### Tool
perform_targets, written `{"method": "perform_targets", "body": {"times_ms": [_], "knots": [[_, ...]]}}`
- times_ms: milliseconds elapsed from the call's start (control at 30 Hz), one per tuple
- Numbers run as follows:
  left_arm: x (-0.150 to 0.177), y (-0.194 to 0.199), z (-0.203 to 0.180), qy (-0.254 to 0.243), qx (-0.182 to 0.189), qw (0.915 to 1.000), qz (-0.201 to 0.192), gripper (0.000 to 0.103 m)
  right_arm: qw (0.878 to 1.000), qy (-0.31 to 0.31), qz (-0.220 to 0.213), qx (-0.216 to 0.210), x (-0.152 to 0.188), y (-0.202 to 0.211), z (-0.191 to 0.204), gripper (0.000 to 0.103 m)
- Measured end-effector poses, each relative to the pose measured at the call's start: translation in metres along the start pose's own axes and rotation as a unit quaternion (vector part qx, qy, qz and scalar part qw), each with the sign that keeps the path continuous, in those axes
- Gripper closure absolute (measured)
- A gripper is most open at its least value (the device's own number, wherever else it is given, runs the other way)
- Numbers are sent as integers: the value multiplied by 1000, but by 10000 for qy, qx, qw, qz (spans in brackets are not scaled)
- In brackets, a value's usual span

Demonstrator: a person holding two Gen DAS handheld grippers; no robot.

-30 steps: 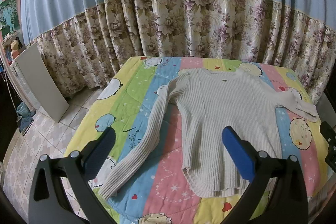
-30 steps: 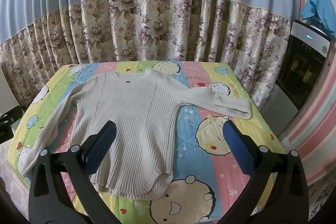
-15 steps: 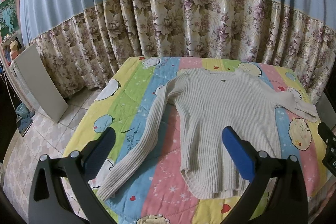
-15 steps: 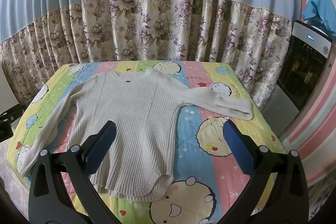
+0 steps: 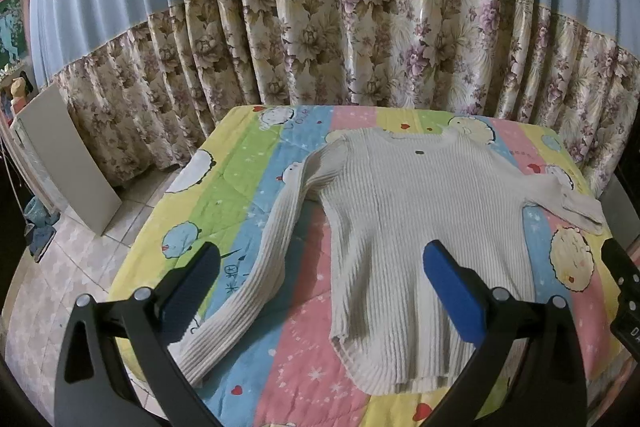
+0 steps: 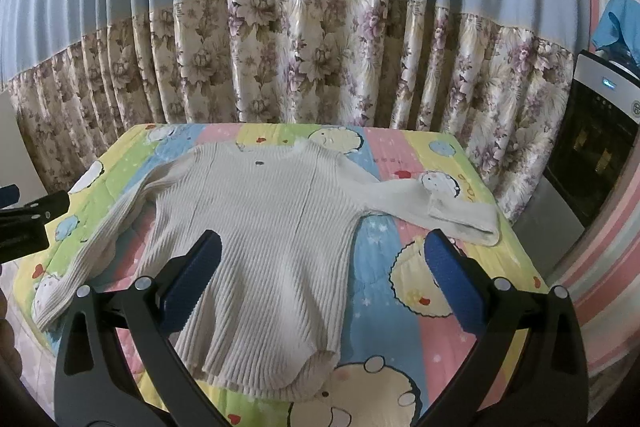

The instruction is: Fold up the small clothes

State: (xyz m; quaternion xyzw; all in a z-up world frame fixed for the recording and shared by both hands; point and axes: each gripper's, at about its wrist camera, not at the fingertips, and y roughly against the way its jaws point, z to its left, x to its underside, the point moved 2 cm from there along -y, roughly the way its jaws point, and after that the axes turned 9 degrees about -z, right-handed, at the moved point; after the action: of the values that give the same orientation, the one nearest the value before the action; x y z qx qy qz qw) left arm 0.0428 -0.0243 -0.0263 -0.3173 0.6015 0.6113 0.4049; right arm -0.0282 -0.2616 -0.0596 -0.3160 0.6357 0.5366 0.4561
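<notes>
Both my left gripper (image 5: 320, 281) and right gripper (image 6: 322, 279) hang spread wide and empty above the near hem of the cream ribbed sweater (image 6: 264, 231), which lies flat on the cartoon quilt (image 6: 400, 279). The right sleeve (image 6: 440, 207) is already doubled at its cuff. I judge a shallow pinch could grab quilt along with knit, dragging the sweater askew.

A cream ribbed-knit sweater (image 5: 424, 223) (image 6: 276, 227) lies spread flat on the bed (image 5: 224, 195) (image 6: 452, 311), neckline toward the far edge by the curtain, curved hem toward the near edge. One long sleeve runs straight down toward the bed's near left corner. The other sleeve reaches toward the right edge, its cuff end doubled back on itself. A small dark tag sits just below the neckline.
</notes>
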Motion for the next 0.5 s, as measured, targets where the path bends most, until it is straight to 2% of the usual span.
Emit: {"method": "perform_targets", "body": {"times_ms": [100,133,200,300,500], "knots": [[4,-11,-4,-94,17,9997,217,1,10000,17,-35,13,-1,-1,-1,3],[2,-11,-5,-44,31,9998,168,1,10000,29,-51,23,-2,-3,-2,3],[-1,-20,-10,-306,-99,9994,132,1,10000,34,-49,-14,-3,-8,-5,3],[-3,-29,-15,-401,-115,9991,124,1,10000,48,-61,-47,-7,-17,-10,3],[-10,-46,-21,-285,112,9994,129,1,9998,97,40,-149,-14,-34,-14,3]]}}
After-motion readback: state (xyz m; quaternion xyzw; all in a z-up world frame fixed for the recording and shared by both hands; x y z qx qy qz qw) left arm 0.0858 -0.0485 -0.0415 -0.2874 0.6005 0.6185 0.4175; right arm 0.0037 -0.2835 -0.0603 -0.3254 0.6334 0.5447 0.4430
